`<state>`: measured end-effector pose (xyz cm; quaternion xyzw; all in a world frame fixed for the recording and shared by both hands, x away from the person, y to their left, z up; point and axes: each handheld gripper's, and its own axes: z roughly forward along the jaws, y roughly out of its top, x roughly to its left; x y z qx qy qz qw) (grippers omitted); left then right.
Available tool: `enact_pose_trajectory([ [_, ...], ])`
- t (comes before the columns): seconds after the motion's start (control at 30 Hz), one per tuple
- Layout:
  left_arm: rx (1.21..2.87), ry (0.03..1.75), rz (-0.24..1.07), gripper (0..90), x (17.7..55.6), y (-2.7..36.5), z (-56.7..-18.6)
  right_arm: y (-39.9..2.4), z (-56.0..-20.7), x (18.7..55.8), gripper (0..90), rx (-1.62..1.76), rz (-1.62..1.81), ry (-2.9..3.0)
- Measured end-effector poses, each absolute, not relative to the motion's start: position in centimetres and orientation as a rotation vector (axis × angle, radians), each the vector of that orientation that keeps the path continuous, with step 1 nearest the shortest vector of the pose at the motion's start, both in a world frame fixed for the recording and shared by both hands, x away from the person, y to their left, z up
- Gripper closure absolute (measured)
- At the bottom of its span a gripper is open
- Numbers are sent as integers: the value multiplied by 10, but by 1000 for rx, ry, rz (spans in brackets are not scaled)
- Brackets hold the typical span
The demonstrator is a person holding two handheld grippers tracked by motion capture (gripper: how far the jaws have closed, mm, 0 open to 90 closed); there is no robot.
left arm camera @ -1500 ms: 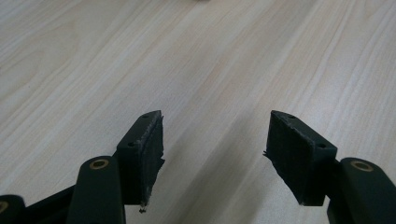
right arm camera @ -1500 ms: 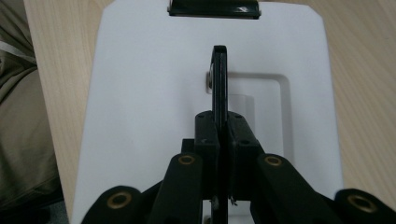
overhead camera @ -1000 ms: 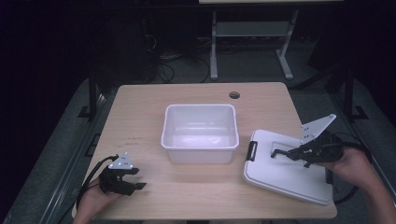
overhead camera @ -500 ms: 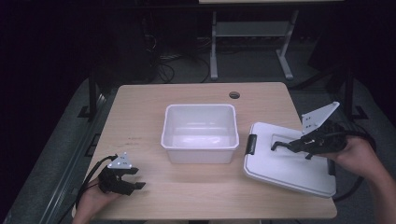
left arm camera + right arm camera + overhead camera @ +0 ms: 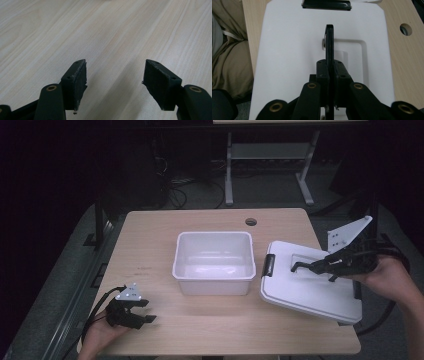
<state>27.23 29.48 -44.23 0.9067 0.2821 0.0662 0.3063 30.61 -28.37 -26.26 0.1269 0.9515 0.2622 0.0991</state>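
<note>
Lid (image 5: 305, 287): one white plastic lid, at about 4 o'clock from the tub, partly overhanging the table's right edge, its near-tub side lower than the side by the hand.
Right gripper (image 5: 300, 266): jaws clamped tight on the lid's black handle (image 5: 329, 47), which stands up from a recess in the lid's middle.
Left gripper (image 5: 145, 312): jaws apart, nothing between the pads (image 5: 78, 80), resting at 7 o'clock on the table.
Tub (image 5: 214, 262): one white open tub, empty, at table centre.
Latches: one black latch (image 5: 269, 266) on the lid's edge nearest the tub; another seems to sit at the far edge.
Table (image 5: 150, 235): one, pale wood, with one round hole (image 5: 251, 222) at 1 o'clock.
Handling: the lid looks light, stiff and smooth; I'd judge the thin handle the surest hold, though held there alone it may swing or tilt.
</note>
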Motion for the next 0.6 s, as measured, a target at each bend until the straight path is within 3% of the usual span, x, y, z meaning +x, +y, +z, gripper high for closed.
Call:
enact_pose_trajectory([
  [0.6, 2386, 744, 179, 339, 271, 298, -440, -245, -238, 330, 846, 279, 778, 2821],
])
